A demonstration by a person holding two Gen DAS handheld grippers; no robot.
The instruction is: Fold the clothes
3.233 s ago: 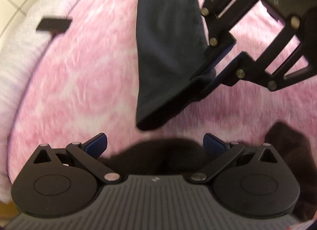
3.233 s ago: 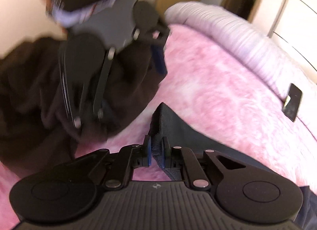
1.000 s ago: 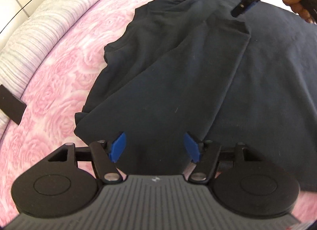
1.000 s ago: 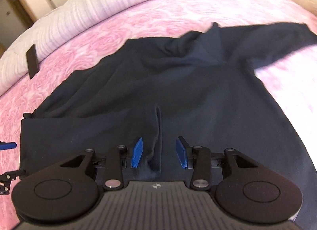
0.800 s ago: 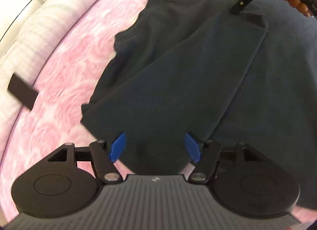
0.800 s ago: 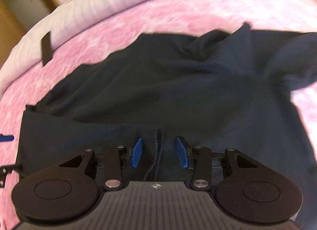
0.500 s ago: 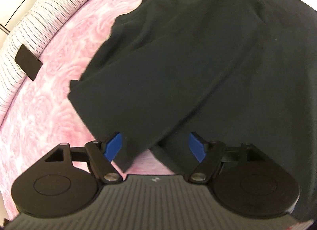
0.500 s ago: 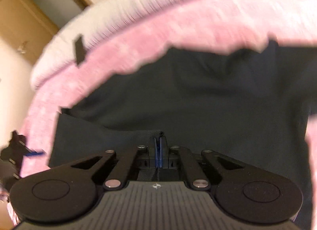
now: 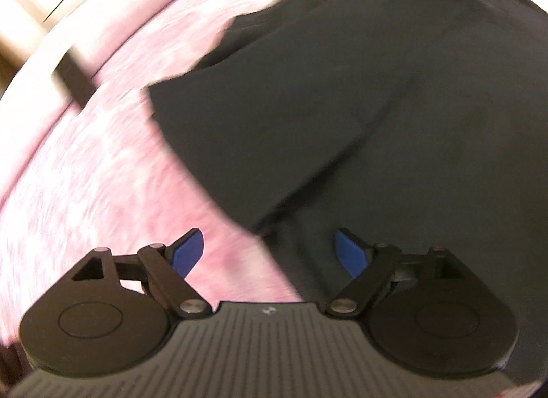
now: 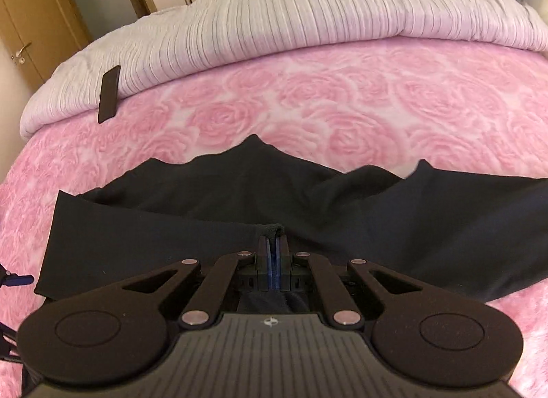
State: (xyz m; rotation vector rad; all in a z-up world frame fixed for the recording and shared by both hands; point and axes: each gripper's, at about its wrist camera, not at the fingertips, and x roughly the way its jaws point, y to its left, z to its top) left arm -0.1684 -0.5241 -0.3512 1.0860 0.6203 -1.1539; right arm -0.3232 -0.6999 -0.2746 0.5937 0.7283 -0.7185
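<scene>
In the left wrist view, blurred throughout, a dark garment [image 9: 359,107] is seen spread over a pink rose-patterned blanket [image 9: 85,175], and the left gripper [image 9: 269,254] is held above the garment's near corner with its jaws opening; the cloth's edge lies below and between the blue pads [image 9: 186,250], but nothing is pressed by them. A small flat dark object [image 9: 73,81] is glimpsed at the blanket's far edge. In the right wrist view, the right gripper [image 10: 273,249] is shown clamped on a pinched ridge of the garment [image 10: 205,220], a tuft of cloth standing just past the fingertips, while the rest lies on the blanket [image 10: 342,107] before a ribbed white duvet [image 10: 308,11]. A crooked fold is judged likely if the right side is pulled alone, since the left corner is not yet secured; the thin pinch could also slip free.
</scene>
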